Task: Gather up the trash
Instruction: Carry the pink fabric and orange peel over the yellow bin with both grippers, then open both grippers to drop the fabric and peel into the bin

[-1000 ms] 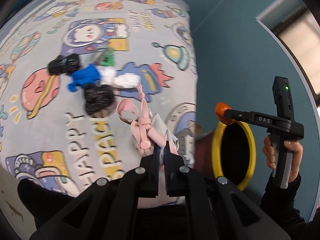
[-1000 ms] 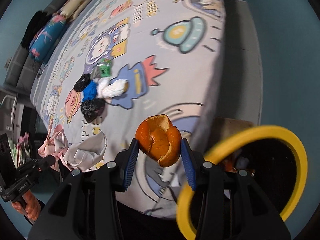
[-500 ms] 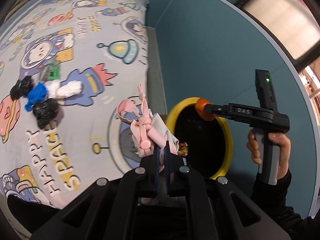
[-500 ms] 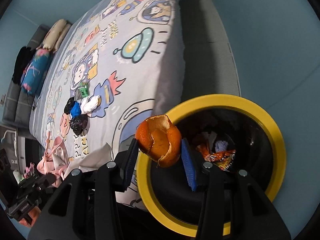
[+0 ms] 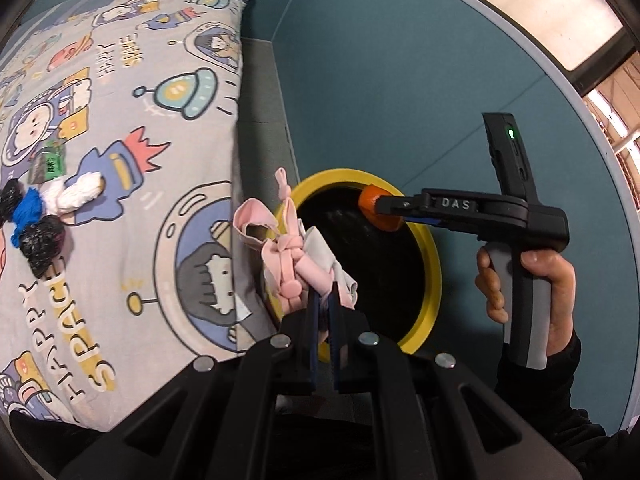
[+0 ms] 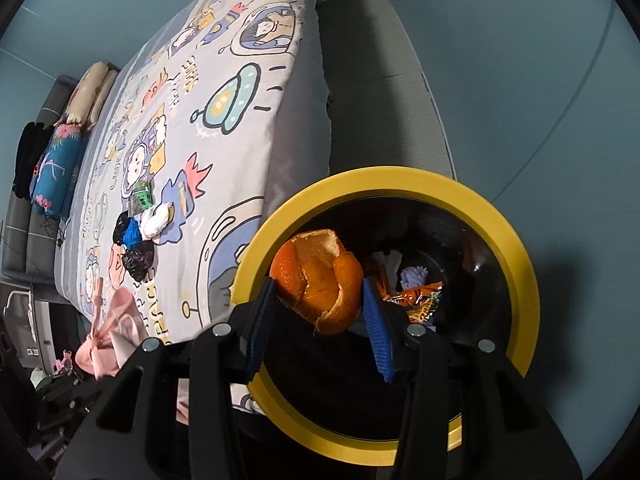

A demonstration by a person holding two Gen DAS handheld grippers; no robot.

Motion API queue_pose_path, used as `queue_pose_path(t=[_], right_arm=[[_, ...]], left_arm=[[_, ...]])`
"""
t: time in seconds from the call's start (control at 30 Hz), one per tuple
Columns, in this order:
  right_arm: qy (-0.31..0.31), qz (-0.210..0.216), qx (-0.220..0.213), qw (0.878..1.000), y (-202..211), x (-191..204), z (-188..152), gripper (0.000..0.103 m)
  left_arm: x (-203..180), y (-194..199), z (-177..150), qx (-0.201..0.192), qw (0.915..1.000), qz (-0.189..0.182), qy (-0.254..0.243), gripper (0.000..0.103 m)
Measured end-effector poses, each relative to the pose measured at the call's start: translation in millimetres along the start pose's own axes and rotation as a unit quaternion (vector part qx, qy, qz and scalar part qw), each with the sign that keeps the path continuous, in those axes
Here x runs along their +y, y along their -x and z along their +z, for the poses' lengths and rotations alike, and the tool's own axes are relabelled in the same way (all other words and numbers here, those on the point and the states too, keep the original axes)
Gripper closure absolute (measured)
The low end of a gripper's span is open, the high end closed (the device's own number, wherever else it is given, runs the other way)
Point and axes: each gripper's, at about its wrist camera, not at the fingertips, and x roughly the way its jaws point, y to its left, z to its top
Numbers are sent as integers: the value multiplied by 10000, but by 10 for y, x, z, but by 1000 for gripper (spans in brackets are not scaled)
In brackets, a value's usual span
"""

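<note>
A black bin with a yellow rim (image 5: 434, 264) (image 6: 520, 248) stands on the floor beside the bed. My right gripper (image 6: 320, 300) is shut on an orange peel (image 6: 320, 280) and hangs over the bin's mouth; in the left wrist view the peel (image 5: 374, 207) shows at that gripper's tip above the bin. My left gripper (image 5: 325, 300) is shut on a pink and white knotted cloth bundle (image 5: 292, 256), held at the bin's near-left rim. Wrappers (image 6: 420, 300) lie inside the bin.
A bed with a cartoon space sheet (image 5: 120, 160) (image 6: 224, 92) fills the left side. On it lies a cluster of black, blue and white crumpled scraps (image 5: 44, 212) (image 6: 140, 236) and a green packet (image 5: 50, 164). Teal walls close in behind the bin. Pillows (image 6: 60, 152) lie at the bed's far end.
Both grippers swung from over the bed toward the bin. The orange peel now hangs over the bin's opening, and the pink bundle has come up to the yellow rim.
</note>
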Motion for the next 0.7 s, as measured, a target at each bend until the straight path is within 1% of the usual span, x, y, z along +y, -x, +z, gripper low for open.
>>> queue_pose_path(t=[0.43, 0.7], right_arm=[[-155, -21, 31, 9999, -76, -195, 8, 61], [-202, -33, 42, 9998, -102, -282, 23, 61]], left_arm=[[-204, -348, -17, 274, 9995, 42, -168, 99], [-267, -496, -9, 387, 9989, 70, -266, 99]])
